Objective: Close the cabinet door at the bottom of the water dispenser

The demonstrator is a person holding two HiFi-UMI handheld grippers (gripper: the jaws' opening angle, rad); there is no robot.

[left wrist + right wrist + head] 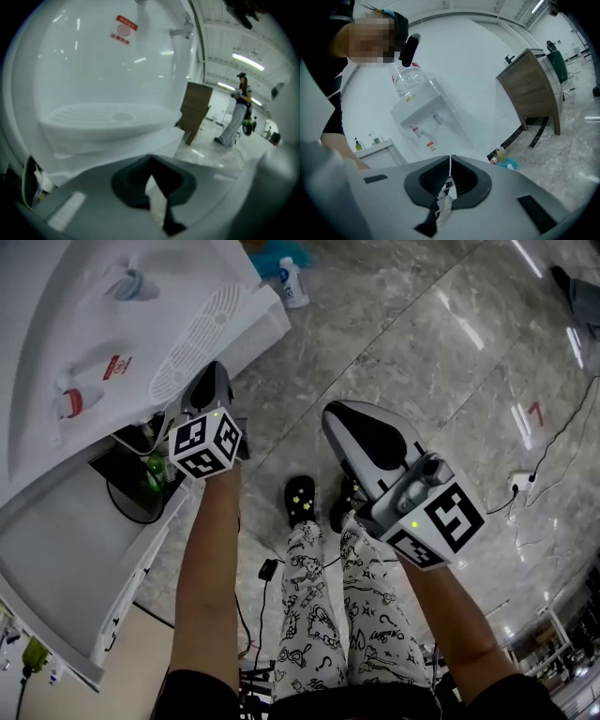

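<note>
The white water dispenser (103,343) fills the upper left of the head view, with its drip tray (192,343) facing me. Its bottom cabinet door (66,559) stands swung open at the lower left, and dark contents and a green item (152,474) show inside the cabinet. My left gripper (214,371) is shut and empty, close to the dispenser front just under the drip tray (108,119). My right gripper (330,413) is shut on nothing above the floor, apart from the dispenser (426,119). The door's hinge side is hidden.
A plastic bottle (292,282) and a blue cloth lie on the marble floor beside the dispenser. Cables and a socket block (520,484) sit at the right. My feet (300,498) are below the grippers. A wooden cabinet (194,110) and a standing person (236,110) are farther off.
</note>
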